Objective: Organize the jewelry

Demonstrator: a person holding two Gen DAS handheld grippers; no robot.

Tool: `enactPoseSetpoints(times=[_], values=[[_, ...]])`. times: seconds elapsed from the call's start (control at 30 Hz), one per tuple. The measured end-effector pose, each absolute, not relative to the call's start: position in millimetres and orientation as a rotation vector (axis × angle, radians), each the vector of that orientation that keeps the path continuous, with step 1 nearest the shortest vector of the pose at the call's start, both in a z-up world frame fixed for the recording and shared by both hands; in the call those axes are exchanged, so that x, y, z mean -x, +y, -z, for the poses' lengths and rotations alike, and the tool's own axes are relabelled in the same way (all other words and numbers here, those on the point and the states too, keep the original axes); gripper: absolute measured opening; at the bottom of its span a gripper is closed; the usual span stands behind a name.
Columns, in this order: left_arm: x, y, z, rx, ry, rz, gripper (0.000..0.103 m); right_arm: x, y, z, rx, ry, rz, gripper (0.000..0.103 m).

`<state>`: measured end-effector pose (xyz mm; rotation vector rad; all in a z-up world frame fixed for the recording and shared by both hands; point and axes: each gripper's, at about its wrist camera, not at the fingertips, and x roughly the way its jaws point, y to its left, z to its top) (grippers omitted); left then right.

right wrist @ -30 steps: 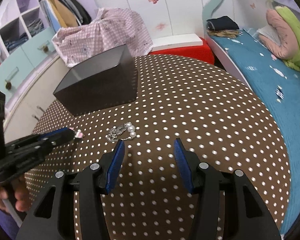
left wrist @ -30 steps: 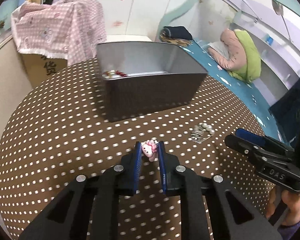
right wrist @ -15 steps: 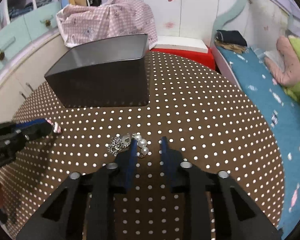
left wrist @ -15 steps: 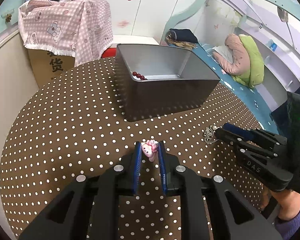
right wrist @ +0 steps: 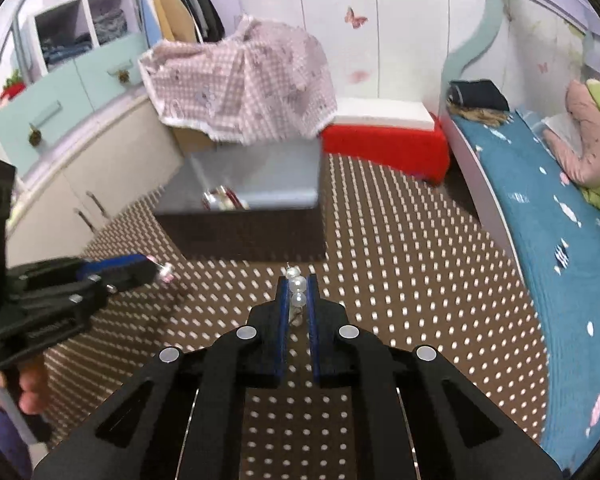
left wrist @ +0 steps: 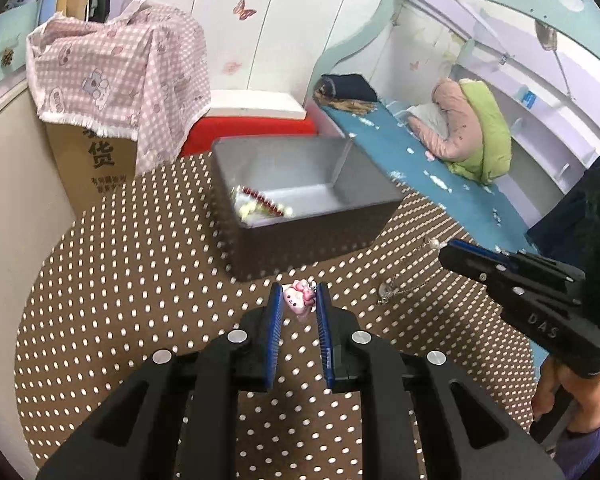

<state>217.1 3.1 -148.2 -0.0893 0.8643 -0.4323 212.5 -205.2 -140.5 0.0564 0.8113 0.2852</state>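
Two grippers are up over the brown polka-dot desk (left wrist: 140,300), each with a piece of jewelry, and the dark grey box (left wrist: 312,236) serves as the landmark. On the near side of the box, the left gripper (left wrist: 299,307) has its jaws clenched on a small pink cat-shaped charm (left wrist: 298,300), which sits between the blue pads just short of the box's front wall. To the right of that, also on the near side of the box, the right gripper (right wrist: 298,300) has its jaws gripping a pearl bracelet (right wrist: 298,295); the jaws have just been closing and now pinch the pearls between them. In the left wrist view a thin silver chain (left wrist: 404,280) hangs from that gripper's tip down toward the desk, near the box's front right corner; whether its lower end touches the cloth I cannot tell. A hand (left wrist: 560,396) in a purple sleeve holds the right gripper's handle at the desk's near right edge. Inside the box, against its near left corner, lie a string of dark red beads (left wrist: 262,202) and some pale pieces, blurred. Beyond the box stand a red bench with a white slab (right wrist: 384,136) on it, and to the left of that a cardboard carton draped with a pink checked cloth (left wrist: 116,76). To the right of the box runs a bed with a blue sheet (right wrist: 540,208).
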Motion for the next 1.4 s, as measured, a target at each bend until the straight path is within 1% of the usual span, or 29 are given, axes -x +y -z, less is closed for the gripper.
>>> enactPoseSetpoints(times=[0.37, 0.6, 0.73, 0.9, 0.97, 1.0, 1.17, 1.2, 1.27, 1.3, 1.4], values=[[-239, -1, 91, 0.077, 0.782, 0.44, 0.015, -220, -201, 66, -0.051, 0.688, -0.303, 0.009], [-272, -5, 88, 0.064, 0.84, 0.41, 0.015, -241, -192, 42, -0.081, 0.65, -0.317, 0.009], [-289, -10, 100, 0.062, 0.905, 0.384, 0.015, -251, -186, 41, -0.091, 0.639, -0.312, 0.009], [-293, -11, 113, 0.056, 0.939, 0.358, 0.015, -258, -172, 49, -0.064, 0.67, -0.316, 0.009], [-286, -9, 113, 0.052, 0.925, 0.37, 0.015, -259, -173, 61, -0.067, 0.714, -0.318, 0.009], [-282, -7, 113, 0.055, 0.921, 0.371, 0.015, -257, -177, 69, -0.09, 0.725, -0.311, 0.012], [-263, 0, 118, 0.046, 0.902, 0.349, 0.015, -247, -185, 118, -0.119, 0.816, -0.298, 0.012], [-258, 1, 120, 0.05, 0.9, 0.353, 0.015, -244, -185, 130, -0.113, 0.838, -0.299, 0.016], [-253, 3, 121, 0.059, 0.899, 0.359, 0.015, -238, -184, 149, -0.102, 0.863, -0.292, 0.033], [-250, 4, 122, 0.064, 0.898, 0.359, 0.015, -237, -182, 157, -0.096, 0.877, -0.288, 0.05], [-242, 6, 123, 0.066, 0.891, 0.359, 0.015, -233, -175, 181, -0.05, 0.913, -0.291, 0.051]])
